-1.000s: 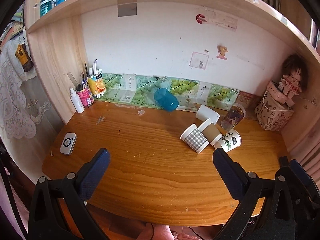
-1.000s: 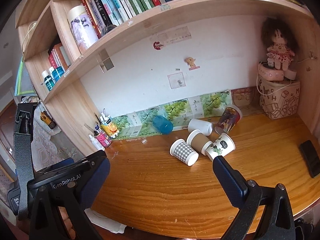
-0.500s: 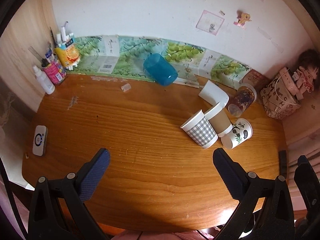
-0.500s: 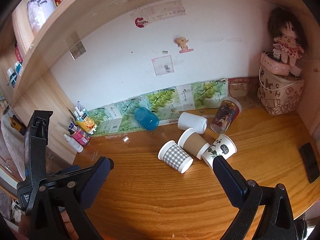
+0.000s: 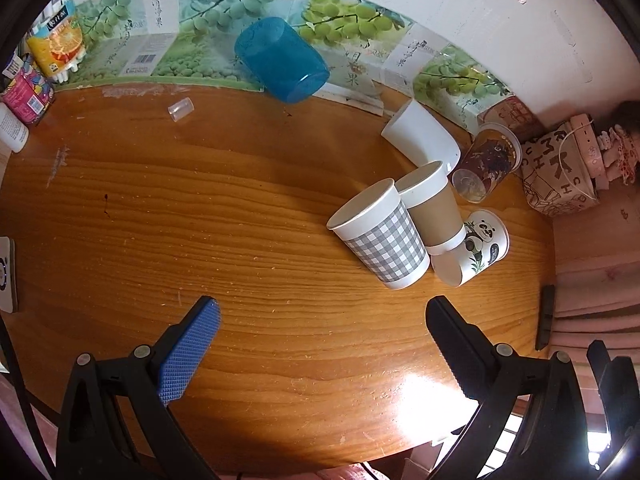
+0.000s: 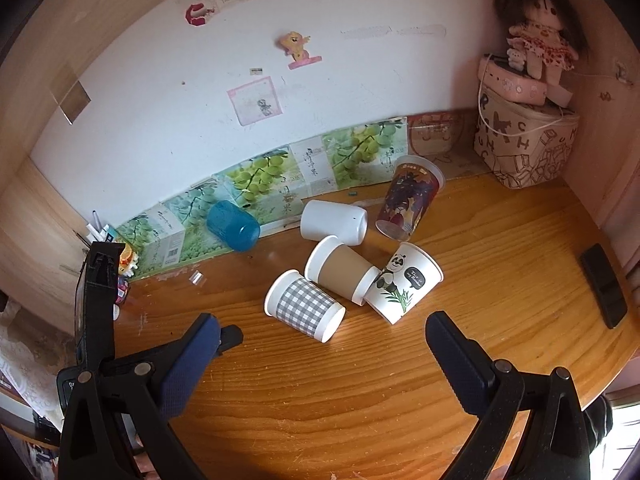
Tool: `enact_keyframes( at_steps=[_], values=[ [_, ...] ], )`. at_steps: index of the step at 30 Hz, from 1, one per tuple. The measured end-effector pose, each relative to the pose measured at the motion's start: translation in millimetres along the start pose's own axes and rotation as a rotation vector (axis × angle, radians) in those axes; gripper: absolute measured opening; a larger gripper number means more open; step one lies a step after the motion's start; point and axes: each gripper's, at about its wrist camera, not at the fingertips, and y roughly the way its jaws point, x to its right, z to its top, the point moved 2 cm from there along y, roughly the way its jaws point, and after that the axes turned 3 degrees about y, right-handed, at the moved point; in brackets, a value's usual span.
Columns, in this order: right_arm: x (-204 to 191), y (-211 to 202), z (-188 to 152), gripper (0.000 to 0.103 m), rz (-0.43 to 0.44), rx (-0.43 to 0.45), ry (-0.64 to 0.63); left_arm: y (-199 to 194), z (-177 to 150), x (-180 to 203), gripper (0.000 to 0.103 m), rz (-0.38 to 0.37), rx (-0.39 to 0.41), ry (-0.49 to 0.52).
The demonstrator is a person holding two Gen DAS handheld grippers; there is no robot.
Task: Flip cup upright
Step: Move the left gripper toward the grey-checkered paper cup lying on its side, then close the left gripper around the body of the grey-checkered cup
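Note:
Several cups lie tipped over on the wooden desk (image 5: 200,220): a grey checked cup (image 5: 380,240) (image 6: 306,306), a brown cup (image 5: 432,204) (image 6: 340,270), a panda cup (image 5: 476,246) (image 6: 404,280), a white cup (image 5: 422,136) (image 6: 334,222), a dark printed plastic cup (image 5: 486,164) (image 6: 412,200) and a blue cup (image 5: 280,60) (image 6: 232,226) against the back wall. My left gripper (image 5: 322,312) is open and empty, above the desk in front of the checked cup. My right gripper (image 6: 322,330) is open and empty, just in front of the cluster.
A small clear cap (image 5: 181,109) lies near the back left. Pen pots and bottles (image 5: 28,88) stand at the far left. A patterned bag (image 6: 524,144) with a doll (image 6: 538,36) fills the right corner. A black phone (image 6: 602,286) lies at right. A white device (image 5: 6,274) lies at left.
Both grippers have moved forward and down toward the desk; the cups look larger and closer. No cup has moved. Both grippers stay open.

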Motion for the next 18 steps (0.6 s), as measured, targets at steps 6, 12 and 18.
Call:
enact_keyframes(
  at_steps=[6,12,18],
  values=[
    [12.5,12.6,-2.1,0.103,0.008,-0.03,0.0,21.0,8.6,4.2,0.102,-0.03,-0.028,-0.05],
    [22.0,32.8,0.1,0.103,0.067,-0.105,-0.057,36.6,15.7,6.0,0.102,-0.03,-0.025,-0.135],
    [34.0,58.6,2.1,0.103,0.162,-0.161,-0.143,55.0,17.2,9.0,0.102,-0.086,-0.039,-0.241]
  ],
)
